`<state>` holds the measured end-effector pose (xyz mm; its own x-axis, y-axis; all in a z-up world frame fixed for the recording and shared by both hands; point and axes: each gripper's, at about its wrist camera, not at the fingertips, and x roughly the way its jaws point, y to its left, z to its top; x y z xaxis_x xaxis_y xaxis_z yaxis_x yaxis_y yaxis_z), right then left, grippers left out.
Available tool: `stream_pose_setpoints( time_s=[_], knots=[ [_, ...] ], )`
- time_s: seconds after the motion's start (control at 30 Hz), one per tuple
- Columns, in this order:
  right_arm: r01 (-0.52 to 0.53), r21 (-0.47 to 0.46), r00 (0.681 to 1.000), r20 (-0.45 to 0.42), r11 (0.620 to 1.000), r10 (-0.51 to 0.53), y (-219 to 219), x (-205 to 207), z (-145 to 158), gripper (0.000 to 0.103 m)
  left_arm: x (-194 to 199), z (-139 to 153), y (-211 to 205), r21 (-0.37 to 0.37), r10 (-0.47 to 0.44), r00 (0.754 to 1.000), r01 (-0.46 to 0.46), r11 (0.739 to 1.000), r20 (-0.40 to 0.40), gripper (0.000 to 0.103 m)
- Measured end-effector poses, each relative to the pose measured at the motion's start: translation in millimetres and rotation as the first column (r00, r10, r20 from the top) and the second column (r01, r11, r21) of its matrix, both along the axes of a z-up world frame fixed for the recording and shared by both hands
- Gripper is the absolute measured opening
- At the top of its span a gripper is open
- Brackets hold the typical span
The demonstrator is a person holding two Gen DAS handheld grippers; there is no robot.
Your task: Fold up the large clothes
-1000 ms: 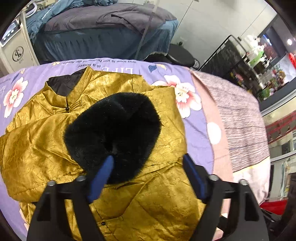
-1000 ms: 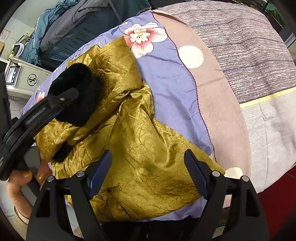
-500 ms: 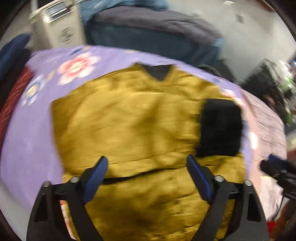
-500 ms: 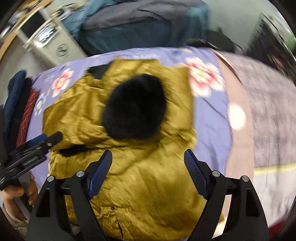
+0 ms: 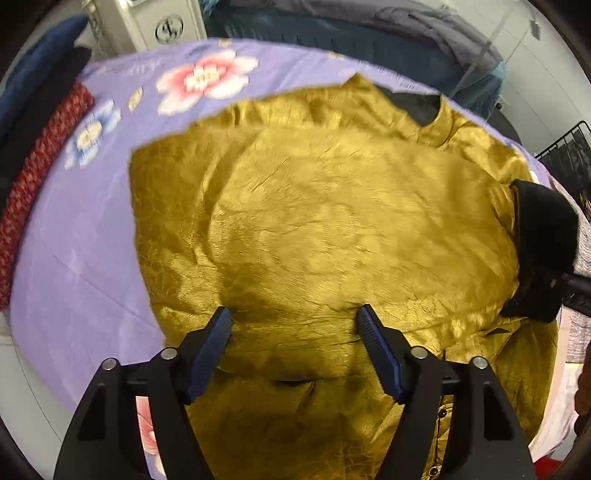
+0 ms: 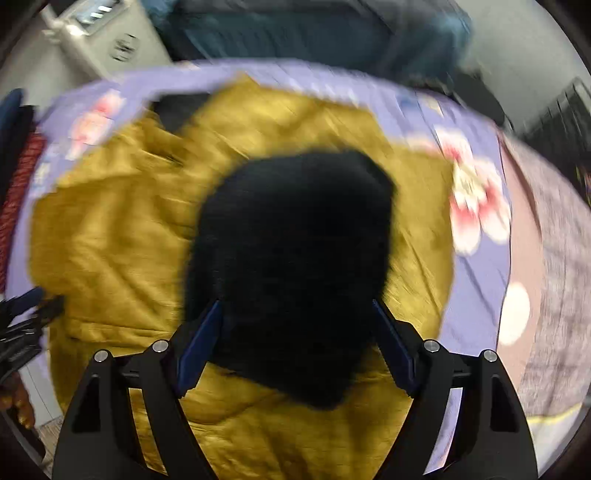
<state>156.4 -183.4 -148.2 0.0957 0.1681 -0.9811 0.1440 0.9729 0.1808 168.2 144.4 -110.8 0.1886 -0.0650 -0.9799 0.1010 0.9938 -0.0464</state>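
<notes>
A gold satin jacket [image 5: 332,229] lies spread on a purple floral bedsheet [image 5: 81,236], its sleeves folded across the body. Its black fur cuff [image 5: 543,251] shows at the right edge of the left wrist view and fills the middle of the right wrist view [image 6: 295,266]. My left gripper [image 5: 295,332] is open and empty above the jacket's lower part. My right gripper [image 6: 295,332] is open, its jaws standing either side of the fur cuff, with nothing held. The right wrist view is blurred.
A white appliance [image 5: 162,22] and a dark blue covered bed [image 5: 369,40] stand beyond the sheet. Red and dark folded cloths [image 5: 29,155] lie at the left. A grey striped cover [image 6: 554,258] lies to the right. A black wire rack [image 5: 565,155] stands far right.
Both grippers swung left and lowered toward the jacket. The left view now looks over the jacket body with the cuff at its right; the right view is now centred on the fur cuff.
</notes>
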Motion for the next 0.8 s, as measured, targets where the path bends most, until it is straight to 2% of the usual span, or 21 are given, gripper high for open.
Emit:
stream_pose_setpoints(
  time_s=[0.03,0.07,0.13,0.23,0.4,0.57,0.8],
  knots=[
    [0.028,0.047,0.999,-0.037,0.999,-0.026,-7,-1,-12,0.081,0,-4,-1,0.003,-0.004,1.000,0.004,1.000,-0.008,0.071],
    [0.038,0.059,0.999,-0.034,0.998,-0.036,-8,-3,-14,0.081,0,-8,-3,0.019,-0.018,1.000,0.018,1.000,-0.013,0.071],
    [0.007,0.031,1.000,0.007,1.000,-0.008,-2,-6,-11,0.082,1,-12,-8,0.053,-0.045,0.999,0.045,0.998,-0.008,0.074],
    [-0.037,-0.030,0.999,0.016,0.999,0.038,11,-8,-14,0.085,4,-16,-8,0.049,-0.044,0.999,0.045,0.998,-0.017,0.082],
    [0.018,-0.038,1.000,0.015,0.999,-0.017,12,-14,-17,0.088,4,-18,-10,0.070,-0.054,0.998,0.055,0.996,-0.009,0.087],
    [0.030,-0.063,0.999,0.047,0.998,-0.027,13,-23,5,0.088,-1,-10,-11,0.067,-0.038,0.999,0.037,0.997,0.006,0.087],
    [0.019,0.013,0.995,0.102,1.000,-0.020,4,-63,36,0.088,-16,13,-2,0.034,-0.022,0.999,0.021,0.999,0.039,0.087]
  ],
)
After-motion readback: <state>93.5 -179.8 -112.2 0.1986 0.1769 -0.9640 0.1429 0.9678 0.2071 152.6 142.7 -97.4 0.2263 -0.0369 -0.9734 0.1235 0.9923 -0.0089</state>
